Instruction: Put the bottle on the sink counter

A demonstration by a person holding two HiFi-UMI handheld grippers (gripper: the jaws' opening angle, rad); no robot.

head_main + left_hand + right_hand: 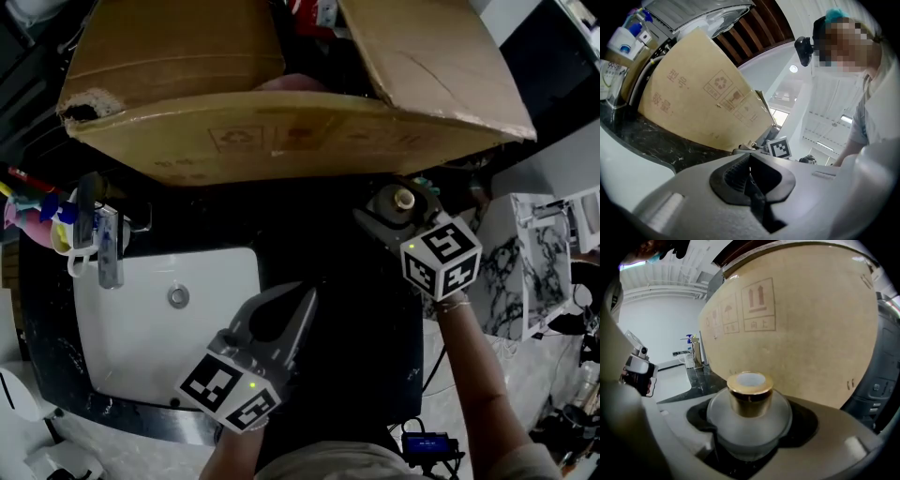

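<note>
1. Gripping the bottle (749, 416) with my right gripper (399, 208), I am holding its jaws apart around the rounded body, pressed to both sides.
2. Progress: the bottle is sitting at centre right of the head view, over the dark marbled counter (370, 309), just below the cardboard box (281, 141) and to the right of the white basin (141, 347). I cannot tell whether its base is touching the counter.
3. Remaining, as I am judging it: seating the bottle on the counter and letting go; it is not yet released.
4. Appearance: the bottle is standing upright, squat and frosted, with a short gold cap (749, 393) showing a pale top.
5. My left gripper (298, 305) is lying at lower centre of the head view, jaws pressed together on nothing.
</note>
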